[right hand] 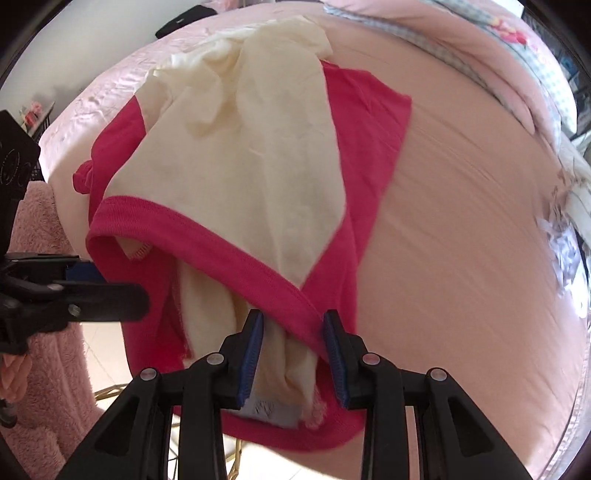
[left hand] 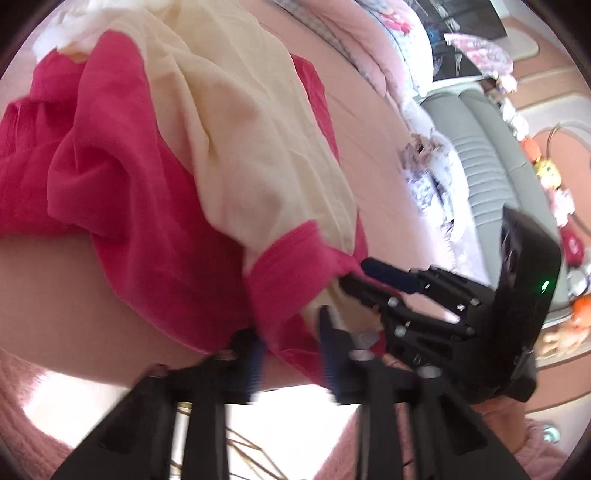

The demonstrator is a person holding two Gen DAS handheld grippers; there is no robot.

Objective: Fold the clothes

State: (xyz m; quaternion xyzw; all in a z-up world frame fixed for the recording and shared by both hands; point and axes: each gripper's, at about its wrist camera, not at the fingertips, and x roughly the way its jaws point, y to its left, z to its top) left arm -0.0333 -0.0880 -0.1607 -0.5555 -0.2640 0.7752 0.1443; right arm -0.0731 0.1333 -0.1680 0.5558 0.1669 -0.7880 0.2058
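Observation:
A hot-pink and cream garment (left hand: 147, 184) lies rumpled on a pink bed sheet (left hand: 373, 155), its ribbed pink neckband near the bed's front edge. In the left wrist view my left gripper (left hand: 291, 350) has pink fabric between its blue pads and is shut on it. My right gripper (left hand: 354, 277) pinches the neckband just to the right. In the right wrist view the garment (right hand: 240, 166) spreads ahead, and my right gripper (right hand: 293, 350) is shut on bunched cream cloth and the pink band. My left gripper (right hand: 110, 284) comes in from the left at the garment's edge.
The bed sheet (right hand: 461, 221) stretches away to the right. Patterned bedding (right hand: 498, 33) is piled at the far end. A grey ribbed cushion (left hand: 491, 166) and small toys (left hand: 546, 170) sit beyond the bed. A fluffy pink sleeve (right hand: 40, 295) is at left, pale floor (left hand: 295, 424) below.

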